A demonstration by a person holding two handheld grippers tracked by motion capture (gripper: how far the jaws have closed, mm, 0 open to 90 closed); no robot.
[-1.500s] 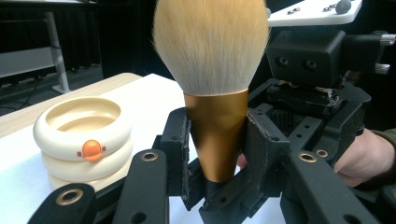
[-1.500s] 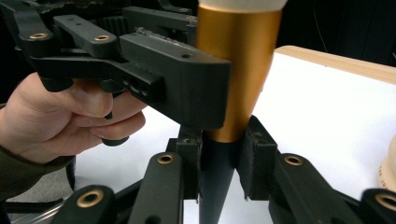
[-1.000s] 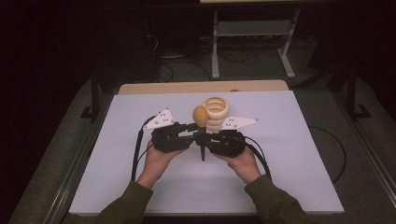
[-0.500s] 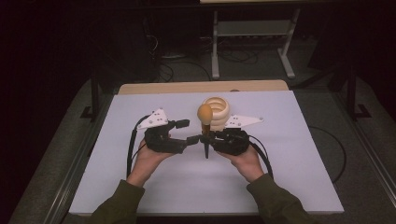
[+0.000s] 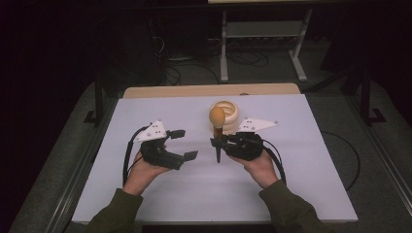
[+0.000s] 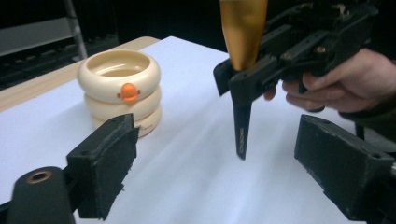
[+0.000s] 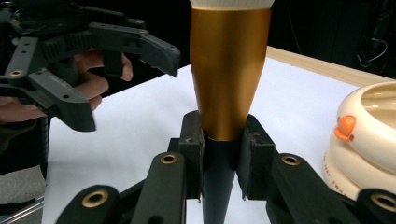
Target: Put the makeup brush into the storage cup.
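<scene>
Right gripper view: my right gripper [image 7: 219, 158] is clamped tight on the makeup brush [image 7: 227, 70], pads squeezing the dark handle right where it meets the gold ferrule. Brush stands upright, pale bristle head up top, pointed handle tip hanging clear of the white table [image 7: 289, 98]. The left gripper [image 7: 93, 70] sits off to that view's left, apart from the brush.

High view: the left gripper [image 5: 183, 144] has just been opening, jaws now wide, nothing between them. It sits well apart from the right gripper [image 5: 217, 142], which carries the brush [image 5: 217, 127] mid-table, near the person. The cream stacked-ring container [image 5: 228, 112] sits just behind the brush.

Left gripper view: the pads [image 6: 106, 163] are spread with bare table between them, and the brush handle [image 6: 241, 123] hangs beyond them.

Handling guess: the brush looks light and stiff. The tapered handle and polished ferrule look slick, so it could slide or swing in a pinch. The bristle head is soft and easy to crush, so I'd stay off it. Best hold, I think, is where I have it now, at the junction just under the ferrule flare, which stops it slipping down. For a second grip I'd take the lower handle, above the tip.
</scene>
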